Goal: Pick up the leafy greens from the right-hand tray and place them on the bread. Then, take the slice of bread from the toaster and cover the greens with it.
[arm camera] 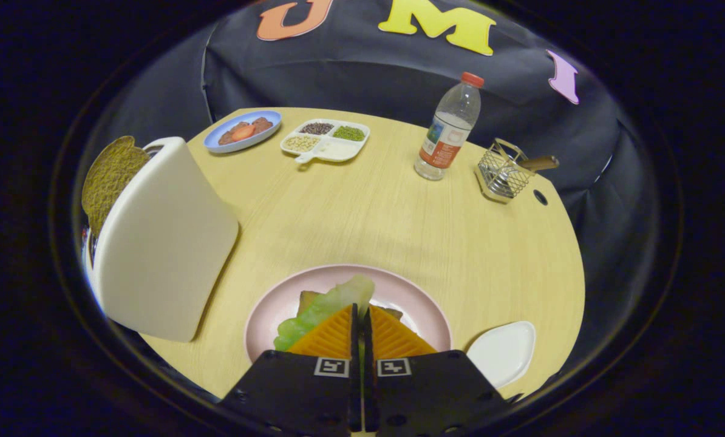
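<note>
Claw (pixel 360 315) pinching pale green leafy lettuce (pixel 326 306) over brown bread slice (pixel 308 298) on round pink plate (pixel 411 297). Tall cream toaster (pixel 165 243) holds brown toast slice (pixel 110 176). White divided tray (pixel 329 152) holds beans, grains. Blue oval plate (pixel 217 142) holds meat, tomato. White empty tray (pixel 502 352) right of claw.
</note>
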The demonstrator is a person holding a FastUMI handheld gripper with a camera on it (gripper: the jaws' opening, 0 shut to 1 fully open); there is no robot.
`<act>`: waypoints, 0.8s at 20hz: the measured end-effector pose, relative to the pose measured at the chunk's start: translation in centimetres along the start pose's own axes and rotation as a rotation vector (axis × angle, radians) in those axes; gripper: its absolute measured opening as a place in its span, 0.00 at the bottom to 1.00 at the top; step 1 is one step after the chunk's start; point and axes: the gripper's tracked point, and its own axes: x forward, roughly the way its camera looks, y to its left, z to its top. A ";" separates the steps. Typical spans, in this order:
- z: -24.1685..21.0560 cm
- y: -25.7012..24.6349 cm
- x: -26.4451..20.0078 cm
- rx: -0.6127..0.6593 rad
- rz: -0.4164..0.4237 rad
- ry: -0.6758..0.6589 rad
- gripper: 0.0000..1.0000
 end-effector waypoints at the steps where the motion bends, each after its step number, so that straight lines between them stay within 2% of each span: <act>1: 0.1 -0.5 0.1 0.004 -0.013 -0.004 0.05; 4: 0.2 -1.6 -0.6 0.017 -0.049 -0.024 0.14; 8: 0.0 -2.3 -3.4 0.020 -0.049 -0.065 0.18; 12: -0.1 -3.2 -7.1 0.039 -0.056 -0.109 0.40; 13: 0.0 -3.5 -8.3 0.048 -0.063 -0.118 0.42; 16: 0.4 -3.7 -11.7 0.075 -0.068 -0.164 0.62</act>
